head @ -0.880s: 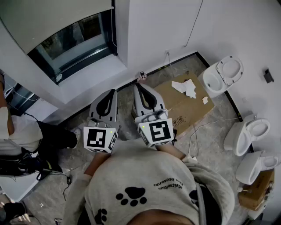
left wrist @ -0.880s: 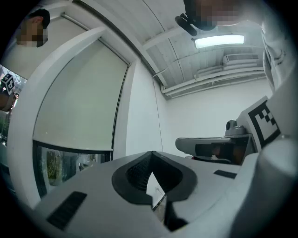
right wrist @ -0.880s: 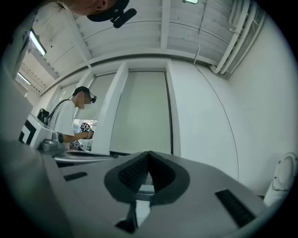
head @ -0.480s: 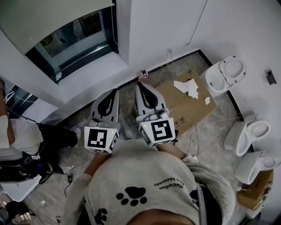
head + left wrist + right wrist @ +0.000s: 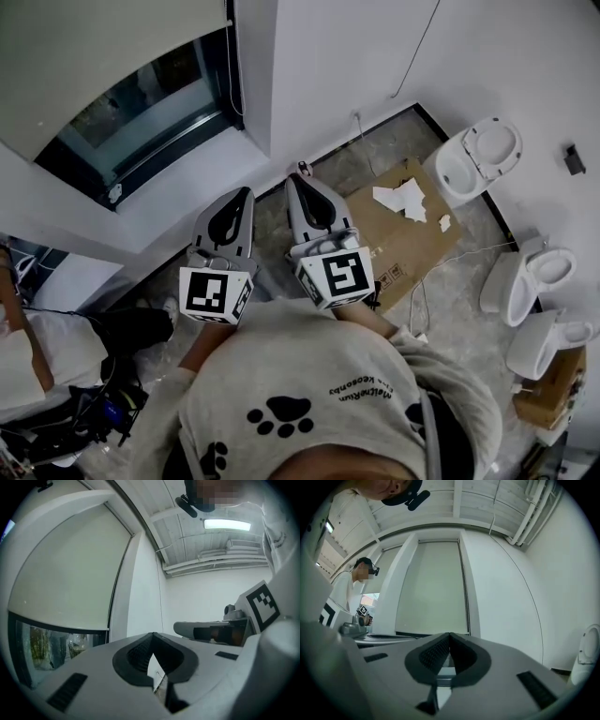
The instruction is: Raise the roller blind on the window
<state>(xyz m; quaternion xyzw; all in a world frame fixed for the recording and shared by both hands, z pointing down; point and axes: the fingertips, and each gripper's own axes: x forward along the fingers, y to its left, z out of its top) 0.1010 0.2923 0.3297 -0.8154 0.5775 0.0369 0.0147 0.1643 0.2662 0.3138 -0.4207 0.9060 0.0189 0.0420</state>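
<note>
Now: pre-grasp, nothing held

Left gripper (image 5: 240, 195) and right gripper (image 5: 294, 181) both closed tight, empty. Blind (image 5: 112, 56) hangs ahead, up-left of them, mostly down over window (image 5: 150, 103). Next likely: open one, reach cord (image 5: 231, 70) at its right edge.

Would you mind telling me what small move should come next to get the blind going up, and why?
Probably open the right claw and reach toward what looks like the pull cord at the roller blind's right edge: it and the left claw are shut, empty and short of the window.
</note>
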